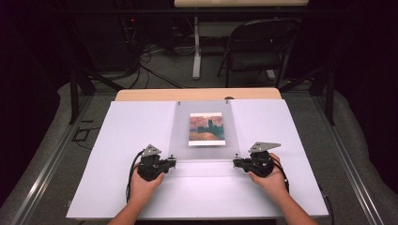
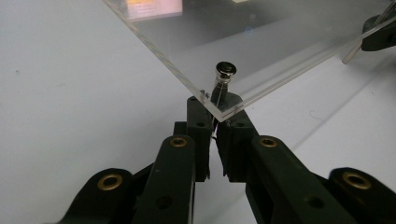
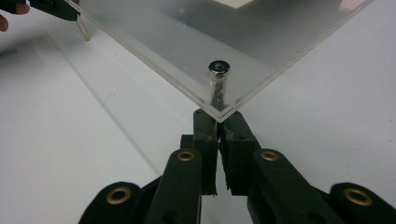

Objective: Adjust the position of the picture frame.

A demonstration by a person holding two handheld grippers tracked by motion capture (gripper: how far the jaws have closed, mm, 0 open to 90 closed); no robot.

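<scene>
We see a clear acrylic sheet (image 1: pixel 204 133) lying on the white board (image 1: pixel 131 136) in the middle of the table, with a small painting print (image 1: pixel 207 129) lying flat at its centre, seen through the clear plastic. The sheet's long axis runs away from us, and its two near corners face the grippers.

Our left gripper (image 1: pixel 172 161) has its jaws clenched at the near left corner; in the left gripper view its tips sit under that corner, clamped on a thin metal standoff (image 2: pixel 223 79) that rises through the sheet, its round cap tilted slightly right. Our right gripper (image 1: pixel 236 162) is likewise clenched at the near right corner, on a second standoff (image 3: pixel 218 77) that stands upright, its cap just above the sheet's surface. Both corners look slightly raised off the board.
</scene>
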